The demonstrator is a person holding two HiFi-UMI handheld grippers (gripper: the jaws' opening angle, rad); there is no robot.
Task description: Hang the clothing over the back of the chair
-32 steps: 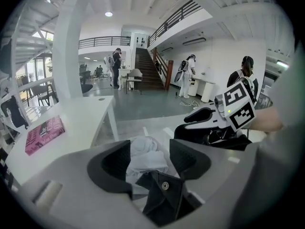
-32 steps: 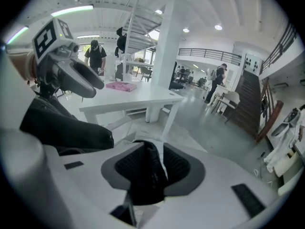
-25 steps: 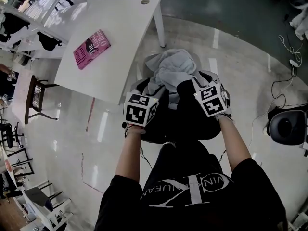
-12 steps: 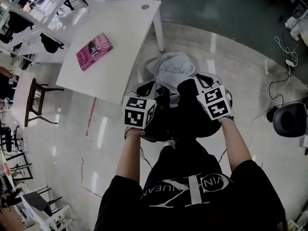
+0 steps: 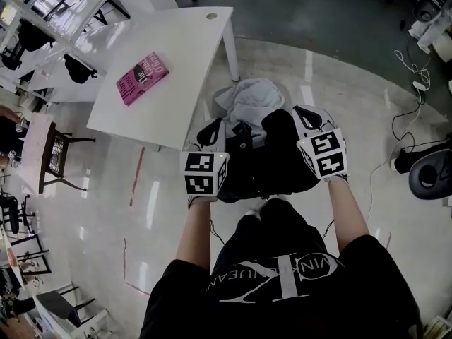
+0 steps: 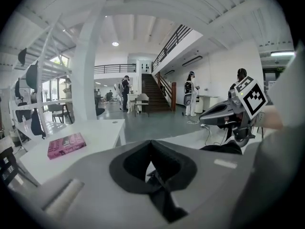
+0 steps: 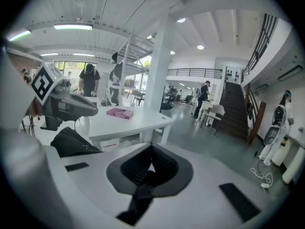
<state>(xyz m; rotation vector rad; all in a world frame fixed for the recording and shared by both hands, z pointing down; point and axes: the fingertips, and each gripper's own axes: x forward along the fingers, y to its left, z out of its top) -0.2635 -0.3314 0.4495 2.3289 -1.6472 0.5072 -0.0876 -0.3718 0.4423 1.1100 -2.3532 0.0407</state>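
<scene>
Lift — left claw (image 6: 152, 144), right claw (image 7: 151, 149) pinched shut on black clothing (image 5: 272, 162) beside counter (image 5: 176, 69) | next — drape over chair back

The black clothing (image 5: 279, 161) hides nearly all the chair, and print on the pink book (image 5: 141, 78) is illegible.

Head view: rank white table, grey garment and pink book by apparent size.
1. white table, clearly largest
2. grey garment, only partly showing
3. pink book, smallest
</scene>
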